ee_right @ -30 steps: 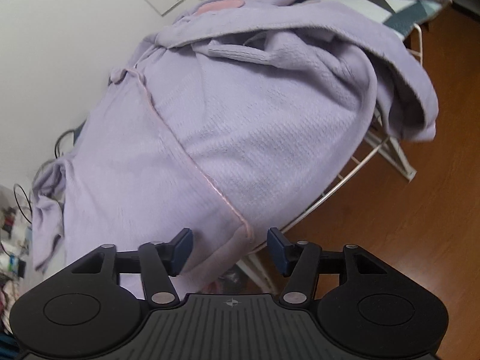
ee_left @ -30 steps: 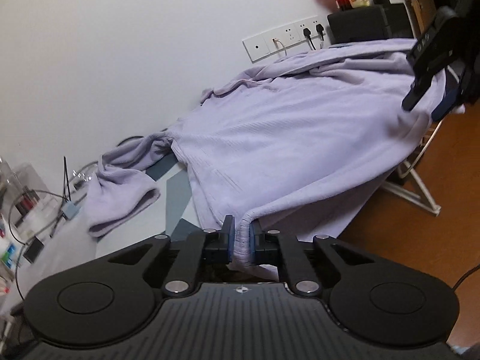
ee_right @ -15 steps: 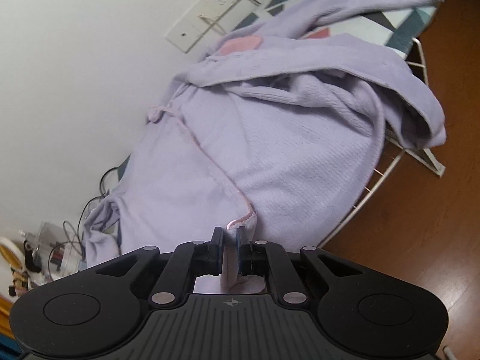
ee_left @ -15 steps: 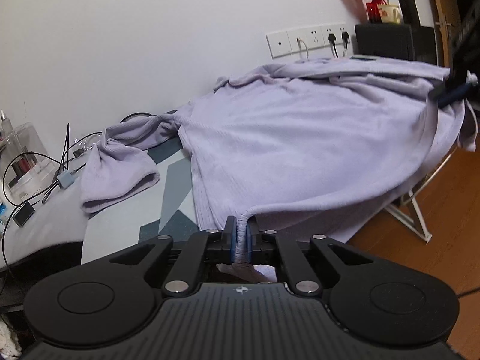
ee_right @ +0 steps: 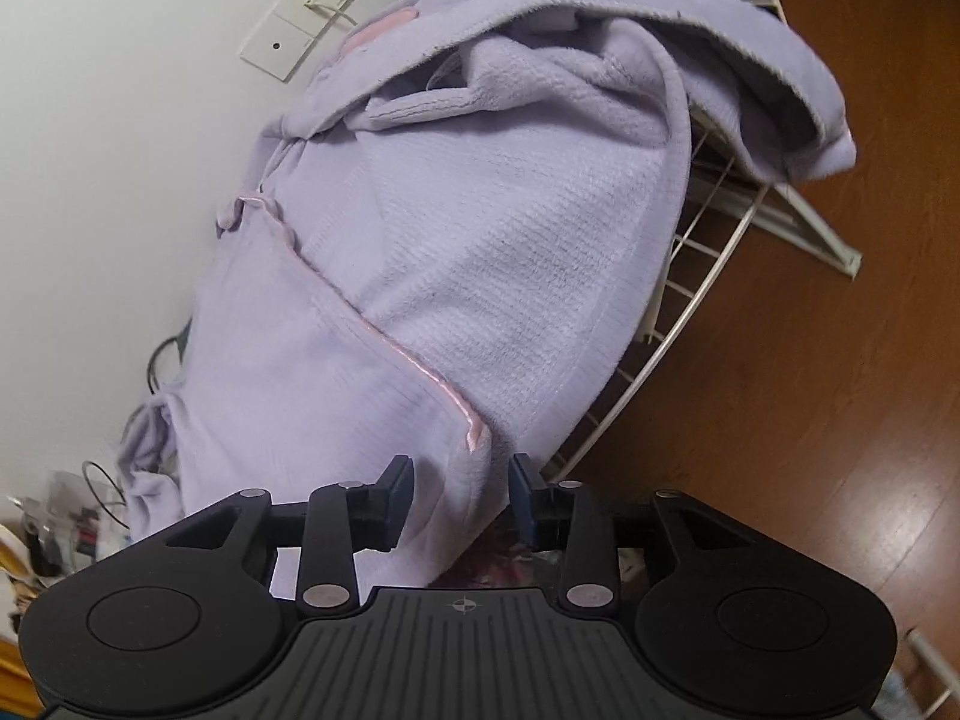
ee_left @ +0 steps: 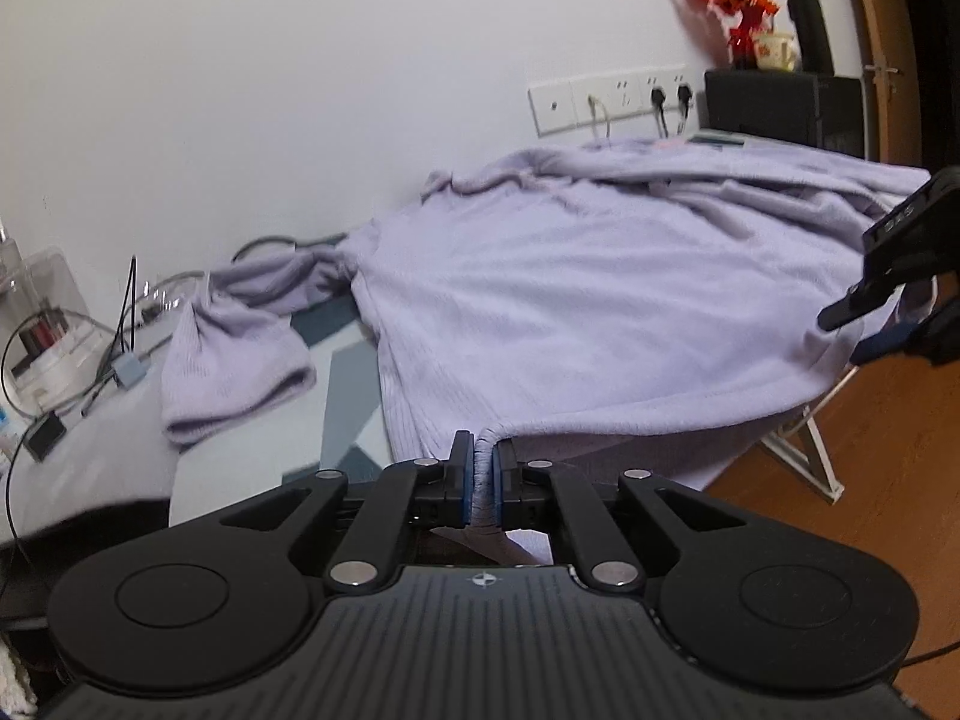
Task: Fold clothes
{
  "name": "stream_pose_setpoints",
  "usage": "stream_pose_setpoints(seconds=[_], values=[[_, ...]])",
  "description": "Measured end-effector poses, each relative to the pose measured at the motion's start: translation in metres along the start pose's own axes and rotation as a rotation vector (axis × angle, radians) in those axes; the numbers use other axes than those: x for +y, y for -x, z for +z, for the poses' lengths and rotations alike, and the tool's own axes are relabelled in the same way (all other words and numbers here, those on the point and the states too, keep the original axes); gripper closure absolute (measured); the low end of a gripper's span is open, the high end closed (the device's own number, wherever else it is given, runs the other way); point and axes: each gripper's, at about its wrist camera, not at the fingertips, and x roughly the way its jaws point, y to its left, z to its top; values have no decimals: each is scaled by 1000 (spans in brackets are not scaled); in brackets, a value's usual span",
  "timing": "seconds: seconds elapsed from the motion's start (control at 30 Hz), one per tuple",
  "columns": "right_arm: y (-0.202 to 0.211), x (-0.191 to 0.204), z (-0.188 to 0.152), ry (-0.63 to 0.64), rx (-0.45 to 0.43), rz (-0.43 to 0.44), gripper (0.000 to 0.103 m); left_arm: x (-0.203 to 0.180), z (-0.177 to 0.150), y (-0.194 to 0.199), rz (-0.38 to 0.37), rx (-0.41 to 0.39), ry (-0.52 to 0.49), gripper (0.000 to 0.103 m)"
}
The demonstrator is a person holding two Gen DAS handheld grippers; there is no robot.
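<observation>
A lilac fleece robe (ee_left: 576, 300) with pink trim lies spread over an ironing board (ee_left: 345, 402), hanging over its near and right edges. My left gripper (ee_left: 485, 477) is shut on the robe's hem at the near edge. My right gripper (ee_right: 461, 495) is open, its jaws apart around the pink-trimmed hem corner (ee_right: 471, 438) without pinching it. The right gripper also shows in the left wrist view (ee_left: 888, 306) at the robe's right edge. One sleeve (ee_left: 234, 360) lies bunched at the left.
A white wall with a socket strip (ee_left: 606, 99) runs behind the board. Cables and a clear box (ee_left: 42, 324) sit at the left. A black cabinet (ee_left: 780, 111) with red flowers stands at the back right. White wire board legs (ee_right: 708, 276) stand on the wooden floor (ee_right: 810, 420).
My right gripper was shut on the pink-trimmed hem half a second ago and has opened, letting it go. My left gripper keeps its hold on the hem.
</observation>
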Motion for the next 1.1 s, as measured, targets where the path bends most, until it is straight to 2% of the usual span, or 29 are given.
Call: stream_pose_setpoints(seconds=[0.07, 0.1, 0.13, 0.17, 0.27, 0.33, 0.43, 0.6, 0.73, 0.83, 0.97, 1.0, 1.03, 1.1], values=[[-4, 2, 0, -2, 14, 13, 70, 0, 2, 1, -3, -7, -4, 97], [-7, 3, 0, 6, 27, 11, 73, 0, 2, 1, -3, -5, 3, 97], [-9, 5, 0, 10, 39, 9, 78, 1, 2, 0, -3, -1, 9, 96], [-10, 7, 0, 8, 48, 14, 94, 1, 2, -2, 1, 6, 15, 96], [5, 23, 1, 36, -6, 41, 96, -1, -1, -11, 34, 33, 15, 91], [21, 39, 3, 70, -42, 90, 96, -10, -4, -19, 73, 36, -39, 80], [42, 61, 7, 105, -54, 177, 96, -21, -8, -27, 73, 31, -82, 76], [69, 91, 15, 129, -81, 279, 97, -31, -14, -44, 92, 79, -87, 67], [80, 105, 23, 163, -110, 314, 97, -25, -15, -45, 89, 85, -59, 67], [82, 101, 26, 160, -115, 304, 97, -11, -13, -44, 65, 115, 8, 74], [76, 90, 25, 113, -94, 274, 97, 2, -15, -41, 58, 148, 52, 75], [75, 89, 24, 111, -91, 271, 97, 4, -16, -39, 54, 151, 58, 79], [73, 91, 23, 116, -90, 273, 97, 7, -16, -37, 48, 154, 71, 89], [71, 97, 22, 129, -84, 278, 97, 17, -13, -29, 40, 150, 132, 94]])
